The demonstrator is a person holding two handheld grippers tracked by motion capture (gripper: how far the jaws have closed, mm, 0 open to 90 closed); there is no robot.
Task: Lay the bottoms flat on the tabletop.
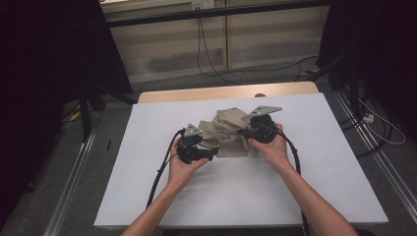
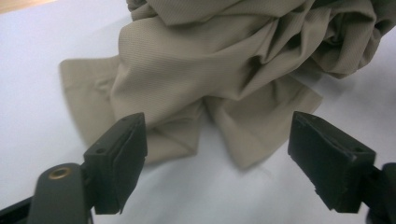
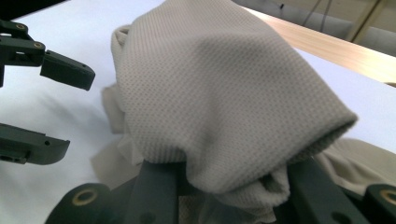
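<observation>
A crumpled beige cloth (image 1: 227, 132) lies in a heap at the middle of the white table (image 1: 305, 172). My left gripper (image 1: 210, 152) stands open at the cloth's near left edge. In the left gripper view its jaws (image 2: 219, 128) are wide apart, with a flat flap of the cloth (image 2: 261, 135) just beyond them on the table. My right gripper (image 1: 247, 132) is at the heap's right side, shut on a bunched fold of the cloth (image 3: 224, 107), which bulges up over its jaws (image 3: 231, 193). The right gripper view also has the open left gripper (image 3: 60, 109) at its left.
A bare wooden strip (image 1: 196, 93) runs along the table's far edge. Black stands (image 1: 88, 108) and cables (image 1: 211, 64) sit on the floor beyond and beside the table. White table surface spreads around the heap on all sides.
</observation>
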